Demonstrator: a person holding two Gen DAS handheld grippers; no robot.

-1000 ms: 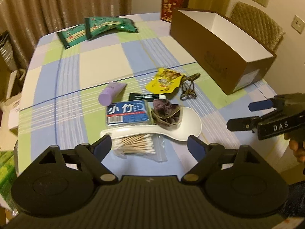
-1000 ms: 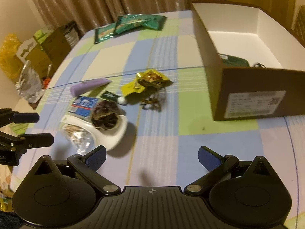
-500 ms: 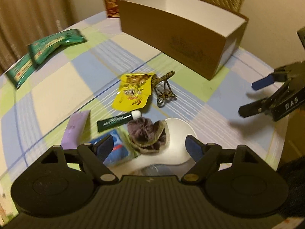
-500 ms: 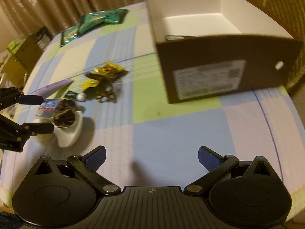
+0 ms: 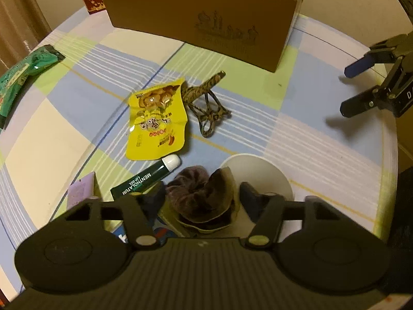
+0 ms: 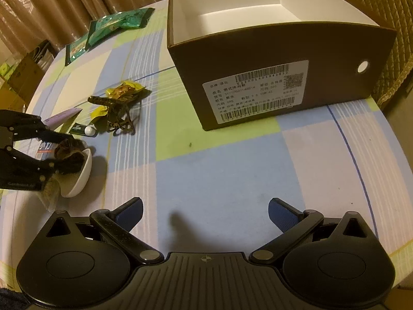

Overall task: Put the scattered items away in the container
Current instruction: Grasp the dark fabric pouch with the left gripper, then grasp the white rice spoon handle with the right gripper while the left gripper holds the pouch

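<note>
The left gripper (image 5: 200, 193) hides most of the blue packet (image 5: 160, 232) beneath it. The green snack bags (image 5: 18, 77) are cut by the frame edge, and the box label (image 6: 258, 90) print is too small to read.

Open checked tablecloth (image 6: 232, 170) between right gripper (image 6: 205, 213) and cardboard box (image 6: 281, 77), box top open, near wall blocking low entry, left gripper (image 5: 201, 196) hemmed by scrunchie (image 5: 198, 191), white spoon (image 5: 260, 173), lip-gel tube (image 5: 144, 180), snack packet (image 5: 157, 124) and hair clip (image 5: 206, 106) ahead

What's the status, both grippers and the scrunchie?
Left gripper open, fingers straddling scrunchie on white spoon. Right gripper open, idle. Box path unobstructed.
</note>
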